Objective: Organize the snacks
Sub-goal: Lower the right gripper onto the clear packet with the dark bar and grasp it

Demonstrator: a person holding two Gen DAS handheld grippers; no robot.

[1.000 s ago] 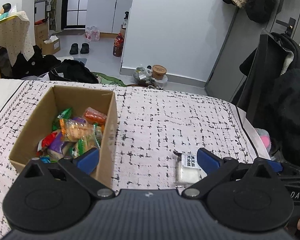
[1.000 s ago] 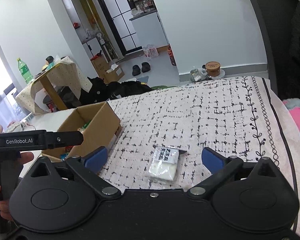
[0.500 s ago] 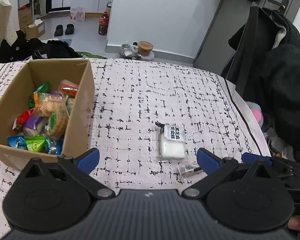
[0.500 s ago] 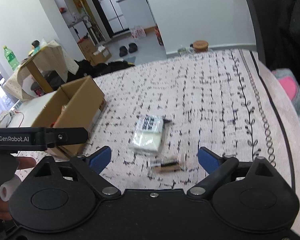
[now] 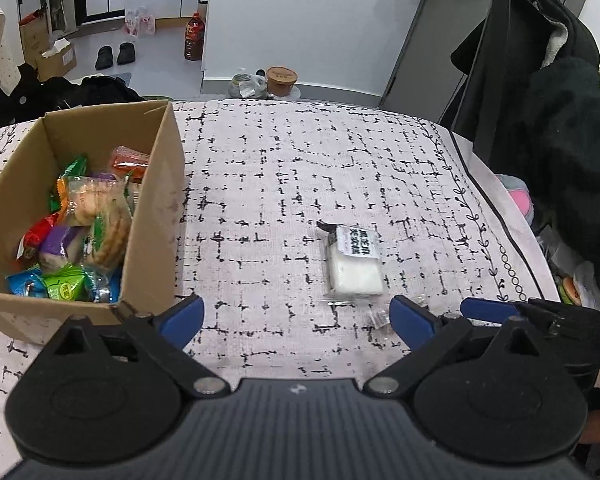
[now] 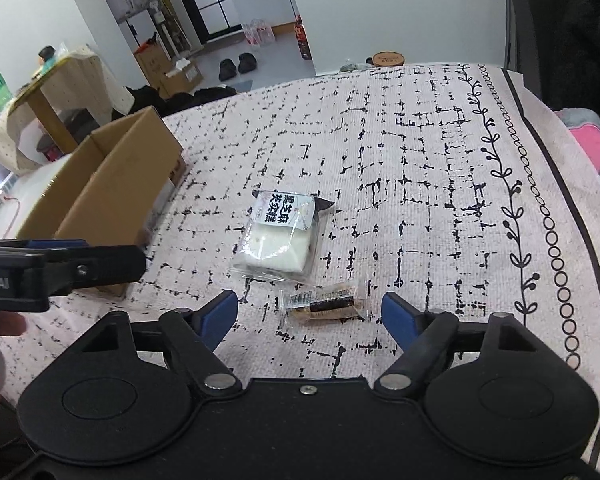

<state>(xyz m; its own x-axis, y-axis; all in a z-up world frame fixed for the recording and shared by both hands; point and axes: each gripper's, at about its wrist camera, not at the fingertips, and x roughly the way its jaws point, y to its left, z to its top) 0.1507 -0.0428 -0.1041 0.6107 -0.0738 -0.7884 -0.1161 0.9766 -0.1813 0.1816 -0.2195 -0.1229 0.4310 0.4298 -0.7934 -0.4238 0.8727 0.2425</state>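
A cardboard box (image 5: 156, 216) holding several colourful snack packets (image 5: 88, 224) stands at the left of the patterned cloth. A white cake packet (image 6: 280, 236) with a black-lettered label lies mid-cloth, also in the left wrist view (image 5: 354, 262). Just in front of it lies a small dark snack bar (image 6: 326, 300) in a clear wrapper. My right gripper (image 6: 310, 316) hovers low over that bar, its jaws closing, and the bar lies between the fingers untouched. My left gripper (image 5: 296, 318) stands open over bare cloth between the box and the packet.
The cloth-covered table (image 6: 440, 160) ends at the right in a printed border, with dark coats (image 5: 560, 140) hanging beyond it. The left gripper's body (image 6: 60, 268) juts in beside the box (image 6: 112, 184). Floor clutter and shoes lie behind.
Both grippers have sunk and tipped down towards the cloth. The small wrapped bar has come into view between the right fingers, which now stand narrower.
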